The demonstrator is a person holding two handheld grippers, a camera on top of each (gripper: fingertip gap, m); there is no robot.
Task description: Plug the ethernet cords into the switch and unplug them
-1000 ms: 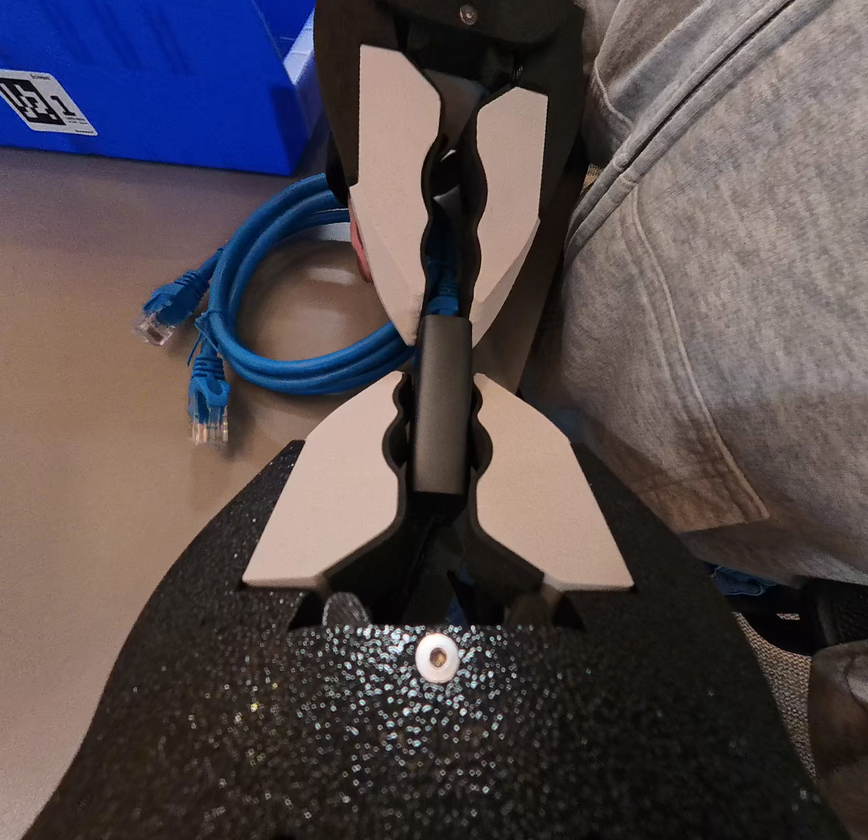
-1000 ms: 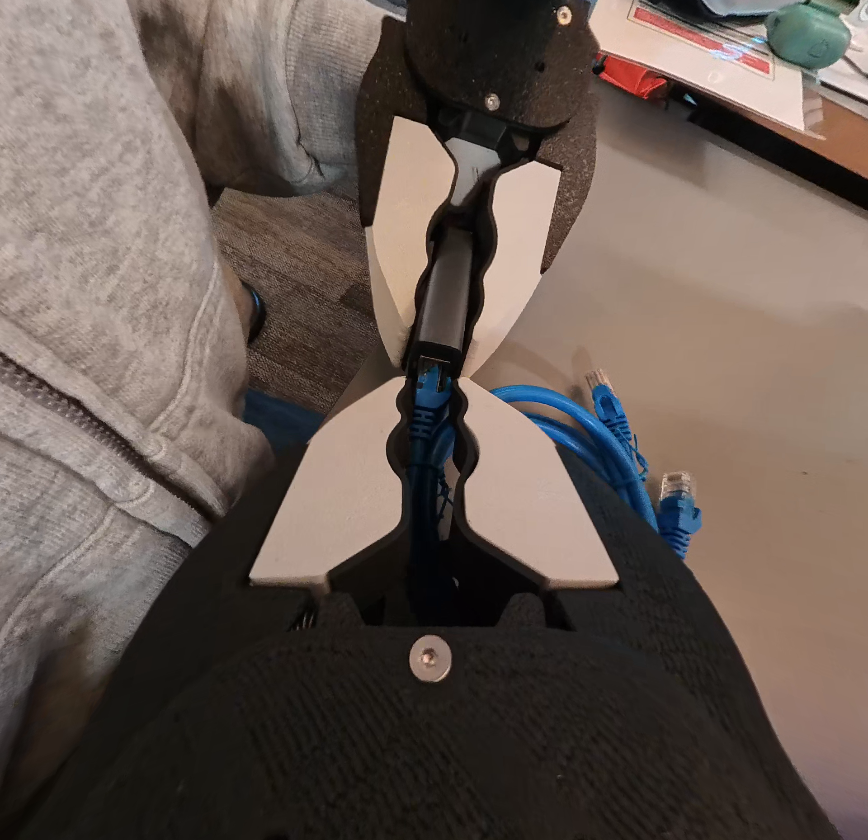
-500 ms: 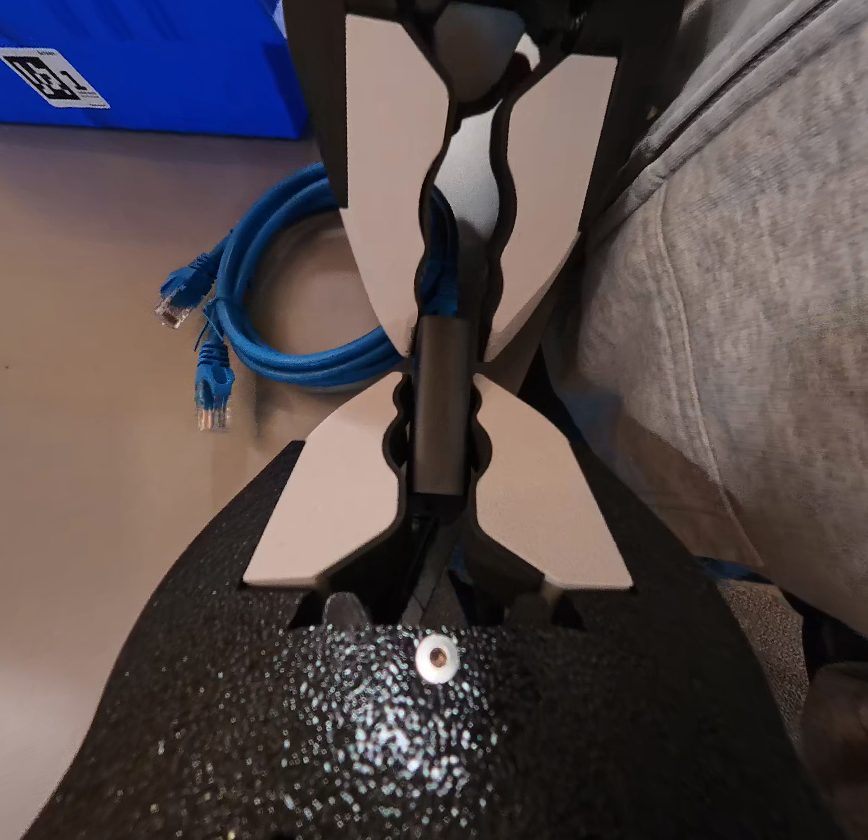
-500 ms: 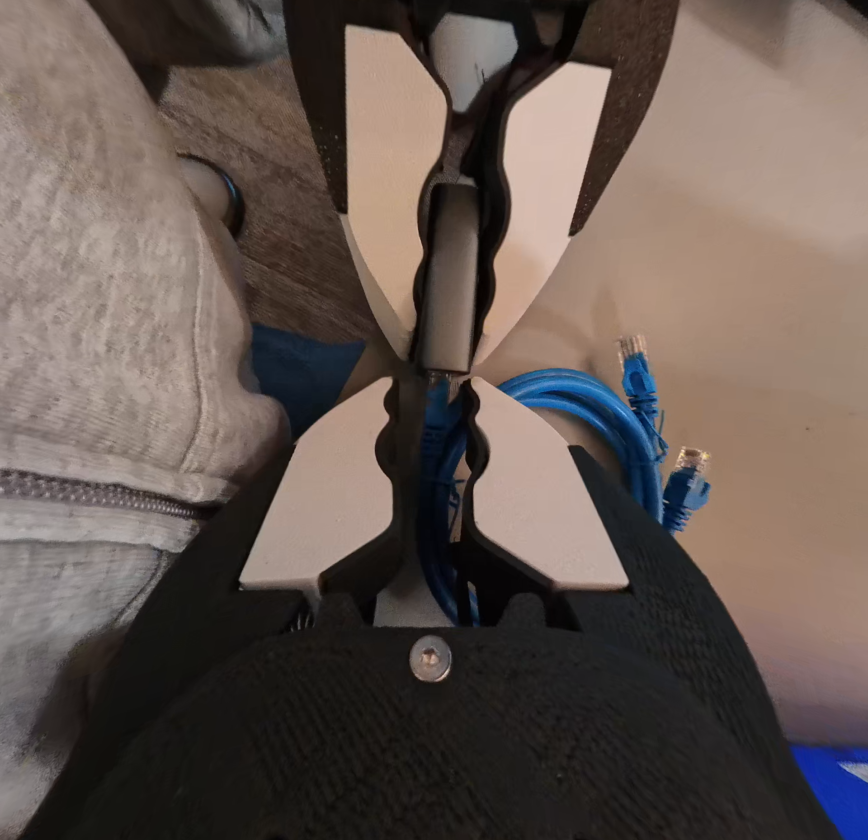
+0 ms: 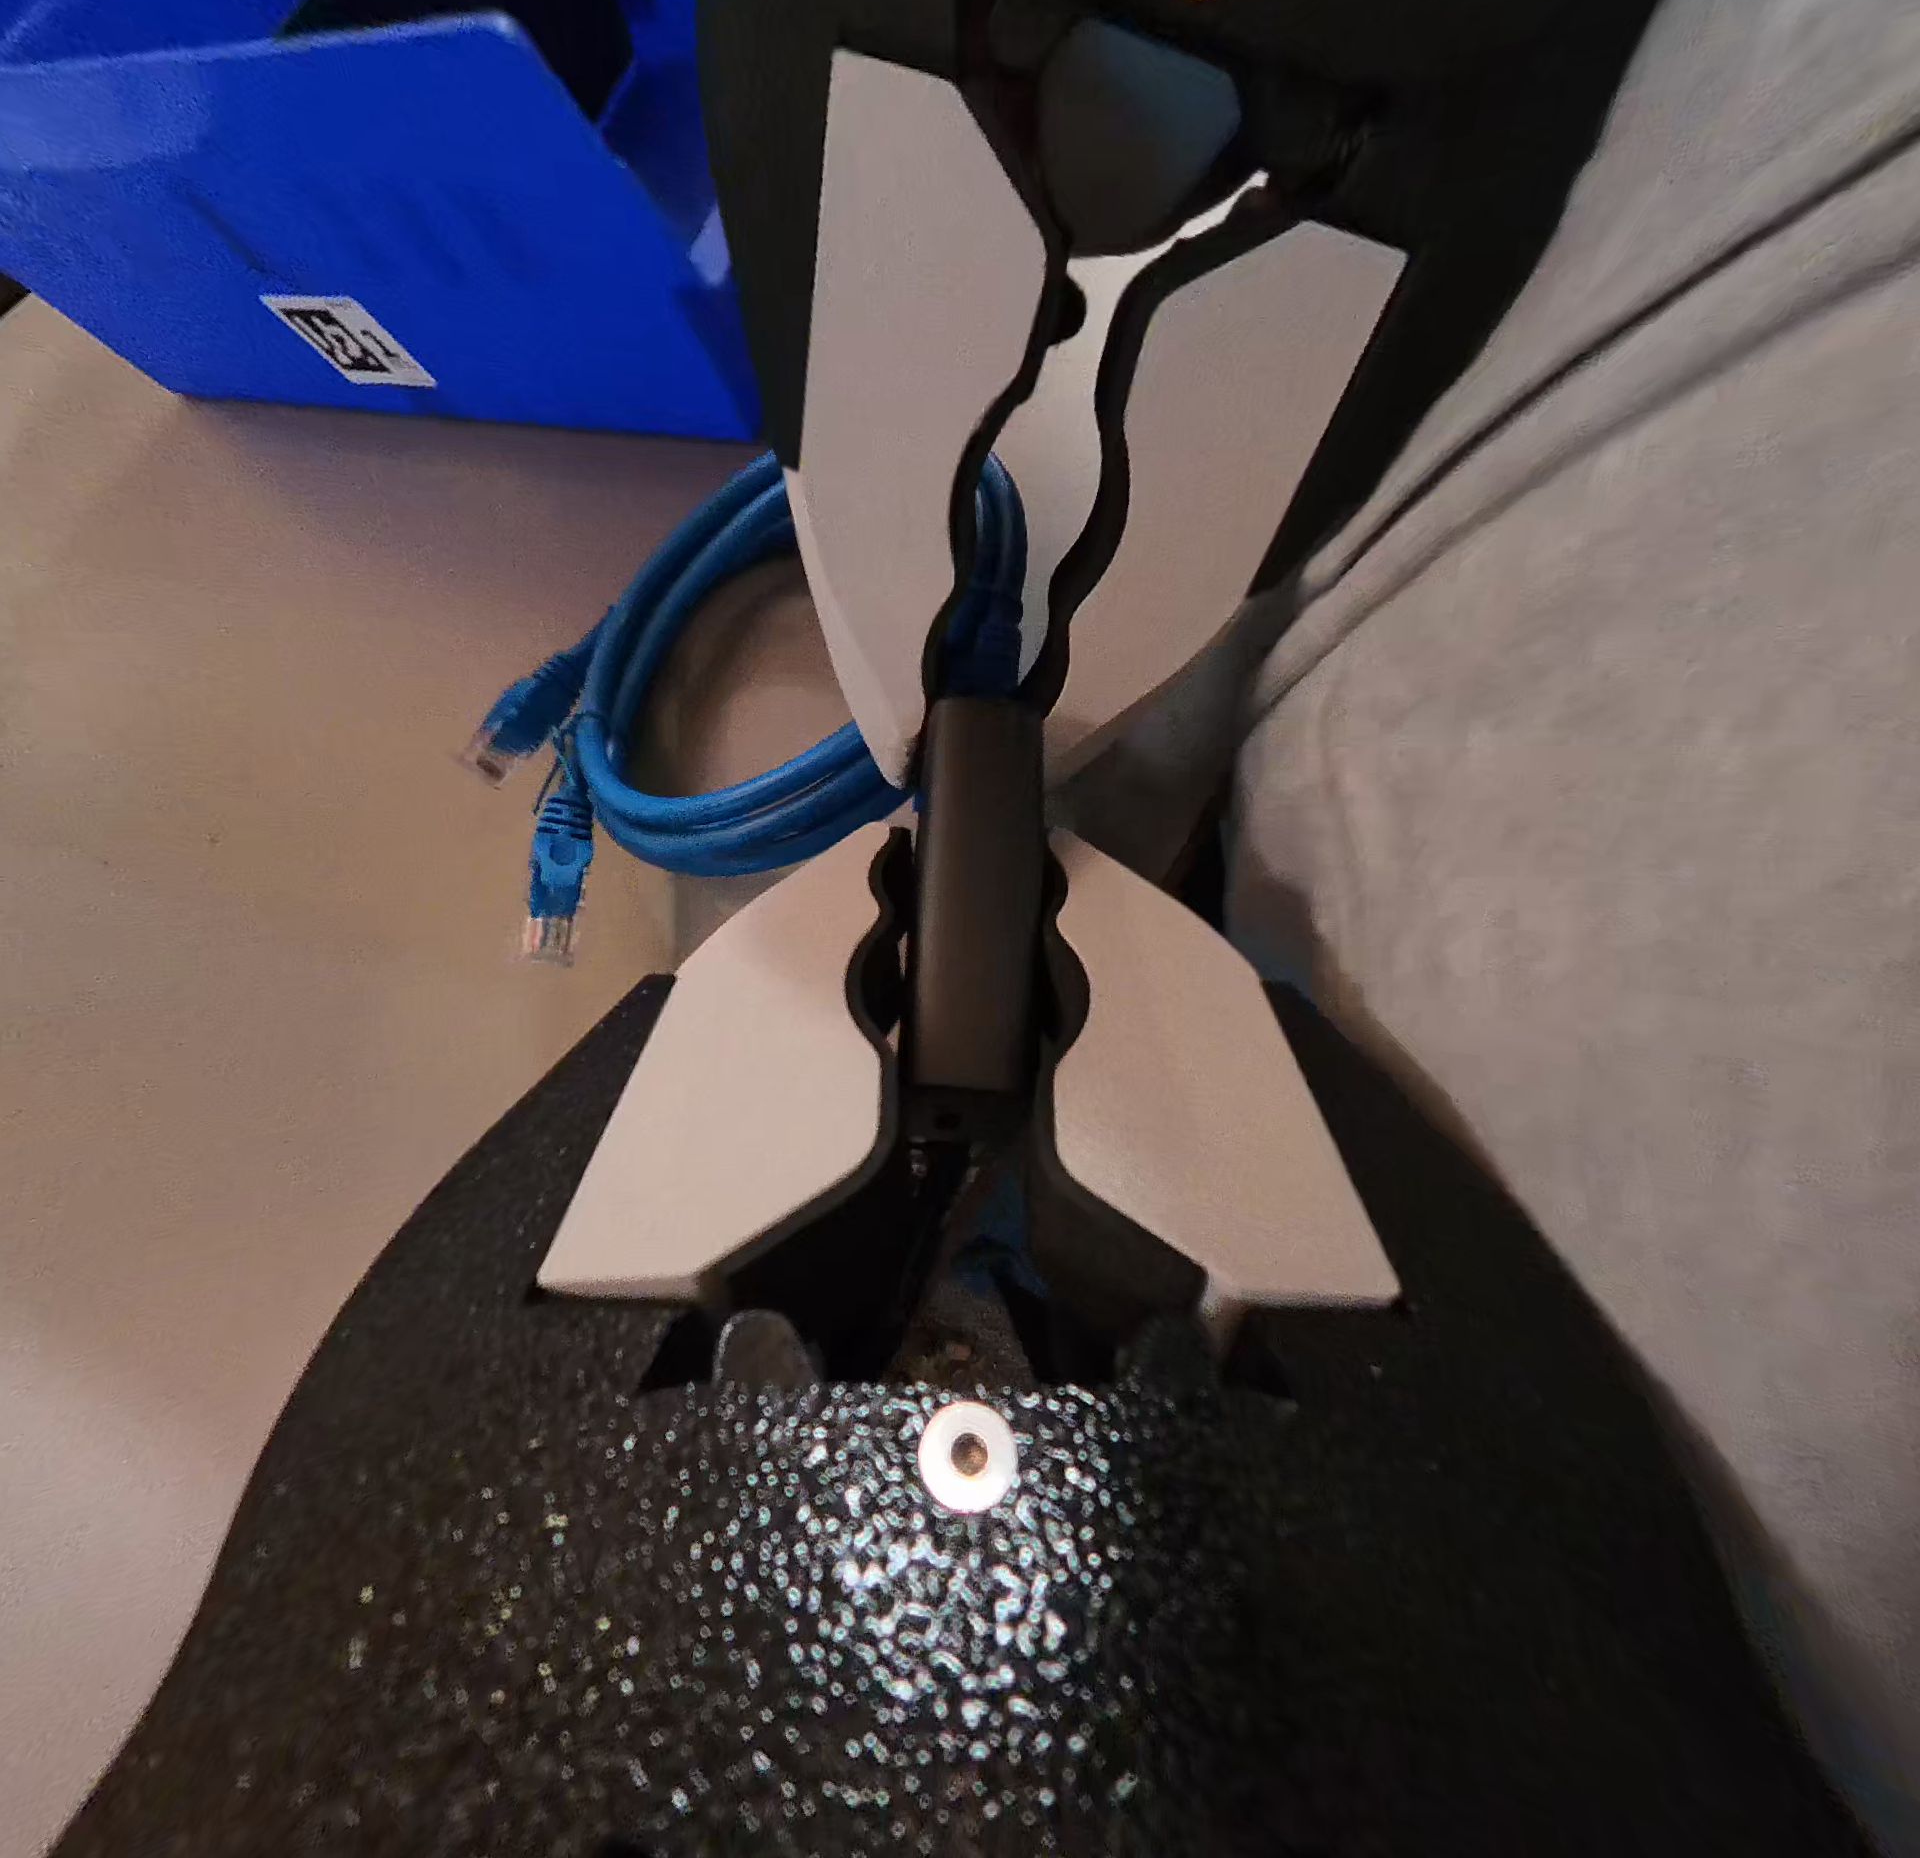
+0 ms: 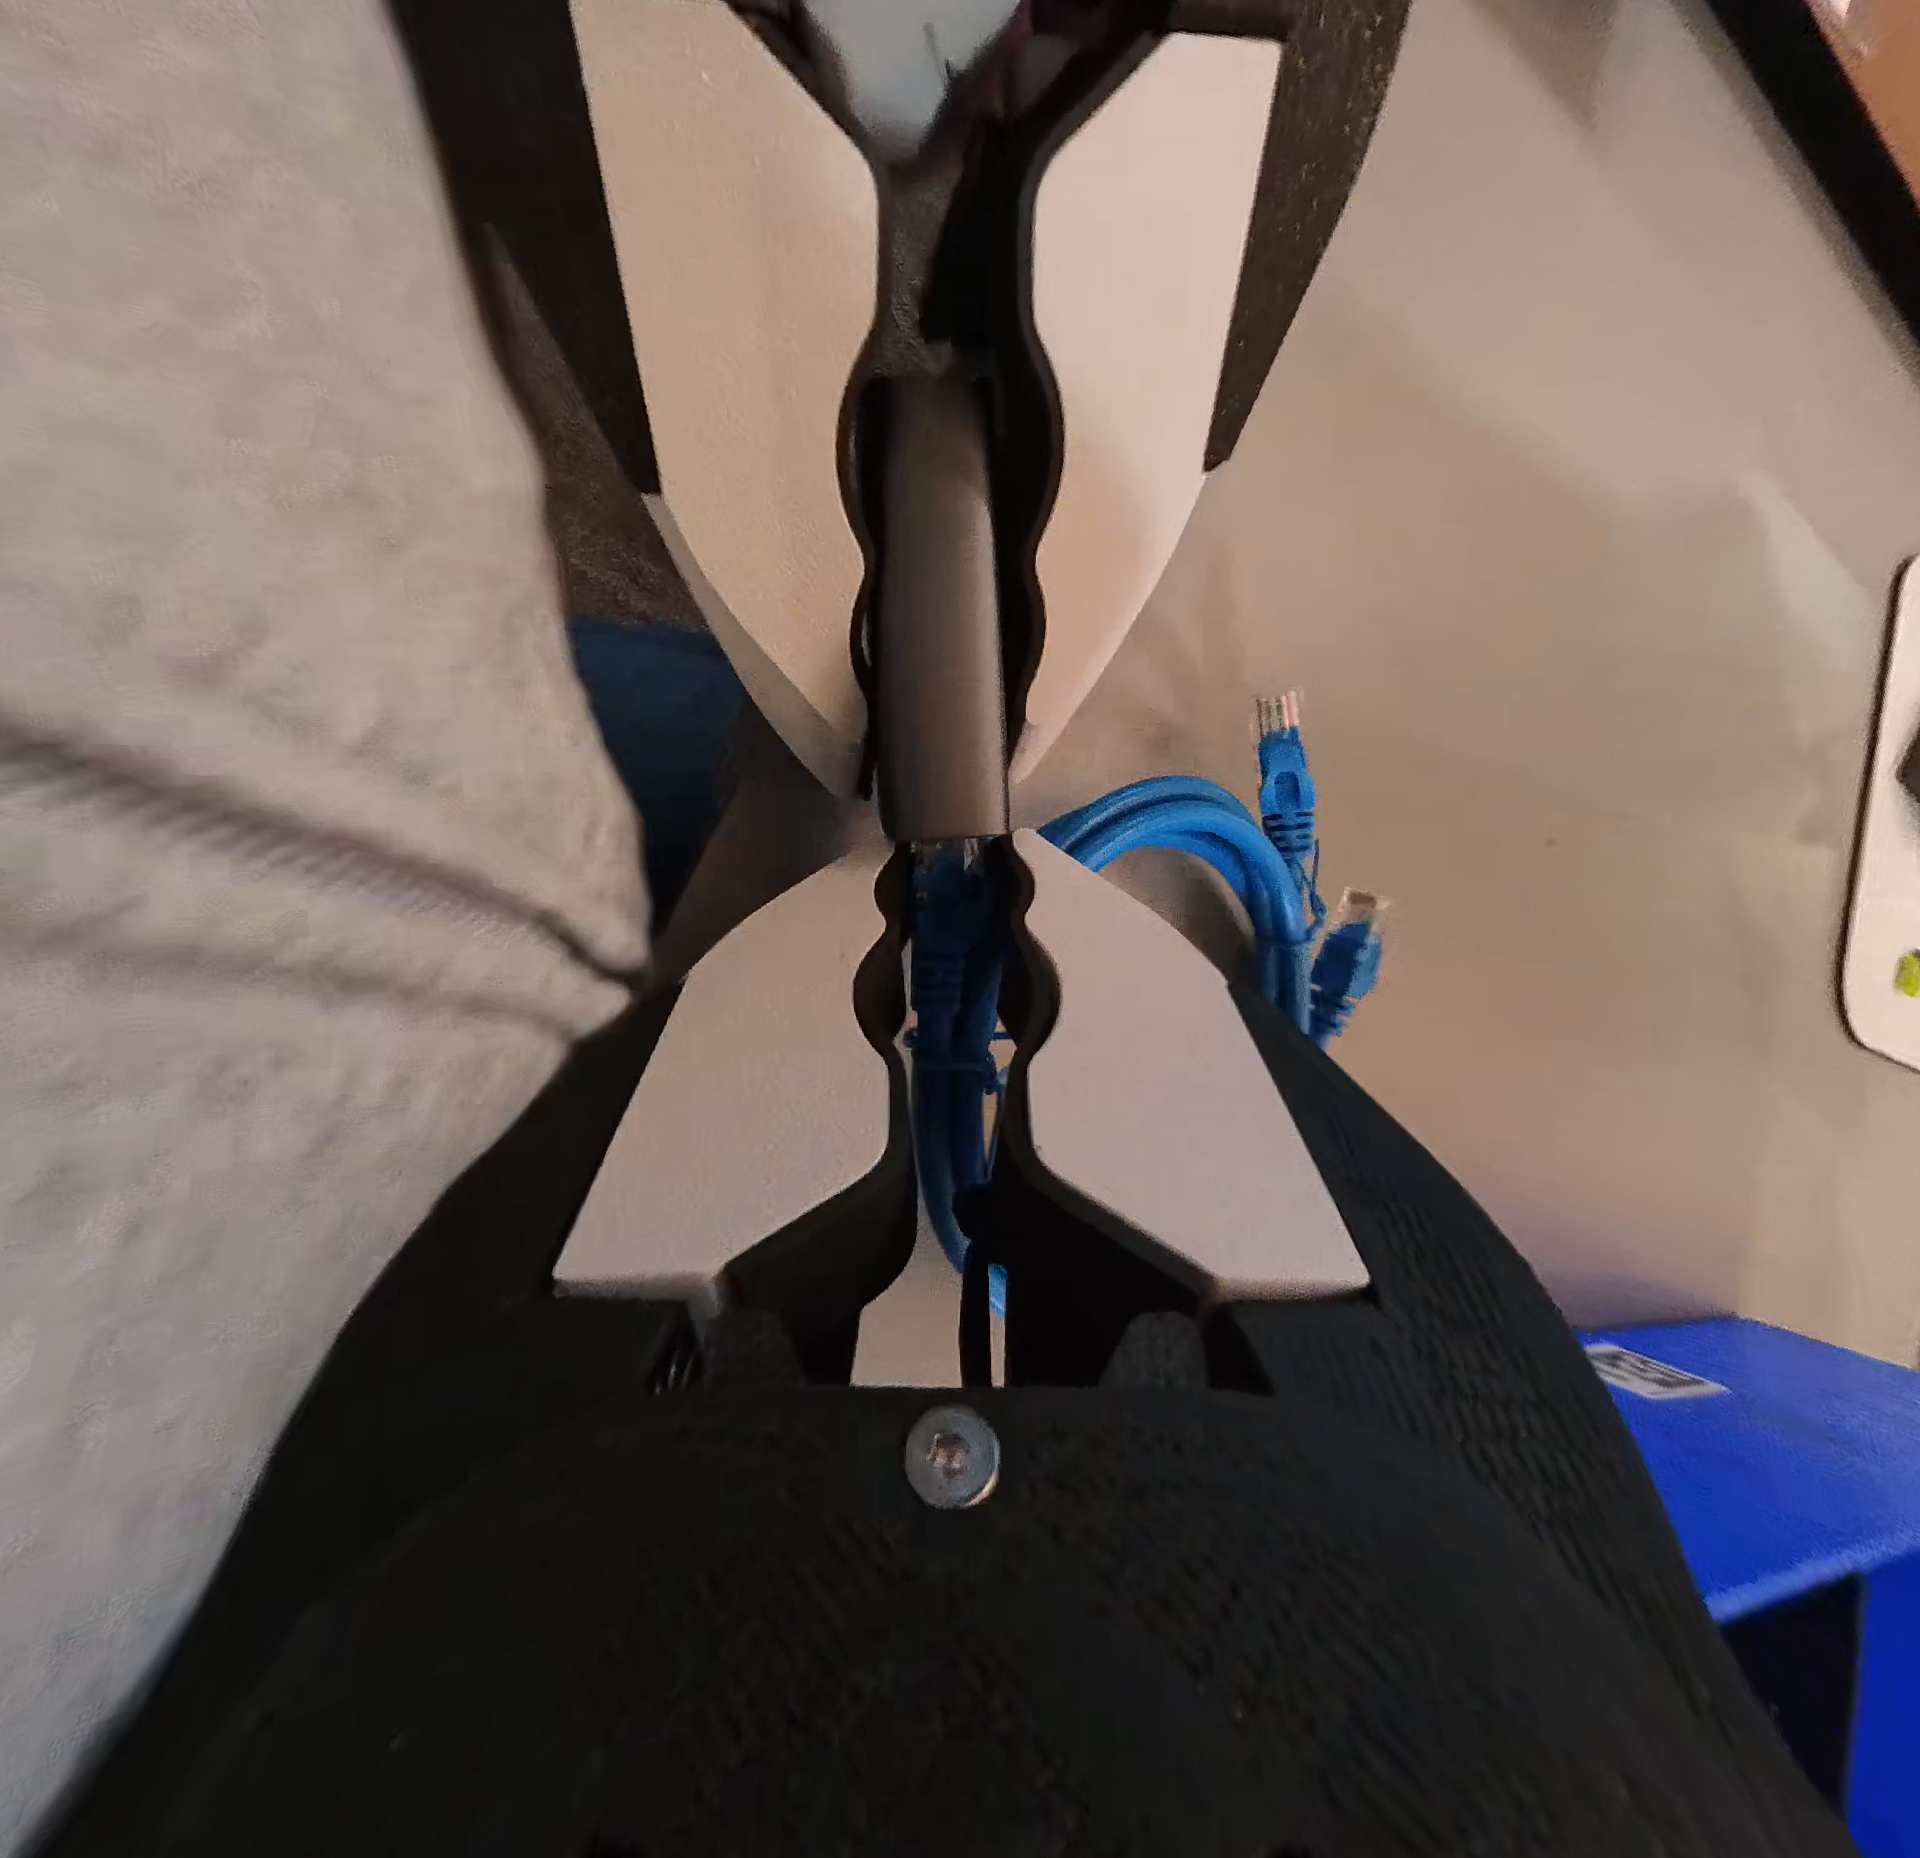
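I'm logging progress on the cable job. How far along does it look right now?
Done: one blue plug sits at the mouth of the dark switch, seemingly plugged in. In hand: the left gripper clamps the switch, and the right gripper closes around that plug's boot. Left: two loose plugs of the coiled blue cable lie on the table; unplugging follows.

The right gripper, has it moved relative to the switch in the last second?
Yes. The right gripper has slid closer along the black switch held by the left gripper, gripping the blue plug.

Coded white sticker (image 5: 348,341) on blue bin (image 5: 312,198)
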